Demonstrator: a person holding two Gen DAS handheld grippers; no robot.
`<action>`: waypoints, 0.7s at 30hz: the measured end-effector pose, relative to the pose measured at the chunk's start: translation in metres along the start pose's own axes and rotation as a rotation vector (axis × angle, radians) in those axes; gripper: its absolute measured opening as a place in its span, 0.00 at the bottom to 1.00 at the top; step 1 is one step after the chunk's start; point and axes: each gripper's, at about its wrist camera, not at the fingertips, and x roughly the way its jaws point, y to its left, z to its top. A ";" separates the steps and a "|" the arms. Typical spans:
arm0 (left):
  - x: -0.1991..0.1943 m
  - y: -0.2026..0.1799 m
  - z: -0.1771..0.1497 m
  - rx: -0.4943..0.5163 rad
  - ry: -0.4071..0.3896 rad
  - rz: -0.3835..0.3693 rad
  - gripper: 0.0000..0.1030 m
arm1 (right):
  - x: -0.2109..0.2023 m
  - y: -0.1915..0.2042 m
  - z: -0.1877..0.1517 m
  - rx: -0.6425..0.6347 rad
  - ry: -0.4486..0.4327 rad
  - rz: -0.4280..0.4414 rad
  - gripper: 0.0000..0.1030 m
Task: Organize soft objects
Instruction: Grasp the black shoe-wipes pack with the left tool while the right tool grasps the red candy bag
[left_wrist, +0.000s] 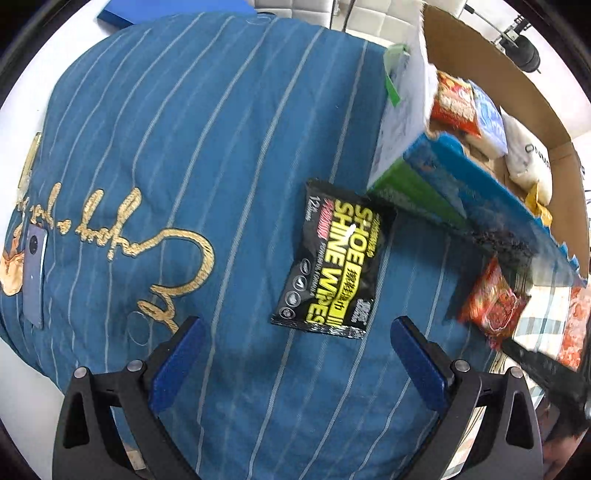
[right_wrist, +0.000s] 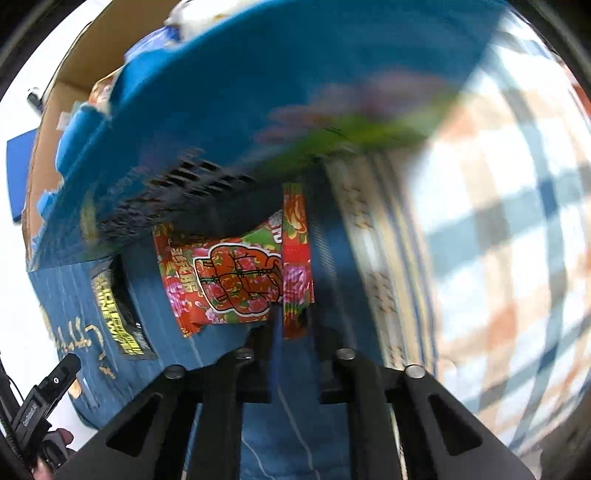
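Two claws work here. The right claw (right_wrist: 291, 332) pinches the edge of a big blue packet (right_wrist: 258, 92), swung blurred above the red floral packet (right_wrist: 240, 280) toward the cardboard box (left_wrist: 517, 85). Best to carry it clear over the rim before letting go. The left claw (left_wrist: 295, 354) gapes empty near the shoe wipes (left_wrist: 336, 262) on the blue quilt (left_wrist: 166, 147).

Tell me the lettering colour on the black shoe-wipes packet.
Yellow on the black shoe-wipes packet, clearest in the left wrist view.
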 end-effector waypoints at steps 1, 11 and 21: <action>0.001 -0.002 -0.002 0.003 0.003 -0.003 1.00 | -0.002 -0.005 -0.006 0.017 -0.006 -0.011 0.02; 0.012 -0.010 -0.018 0.041 0.028 0.002 1.00 | -0.013 -0.005 -0.070 -0.119 0.056 -0.021 0.78; 0.050 -0.023 0.025 0.085 0.087 0.022 0.99 | 0.023 0.052 -0.015 -0.382 0.075 -0.260 0.78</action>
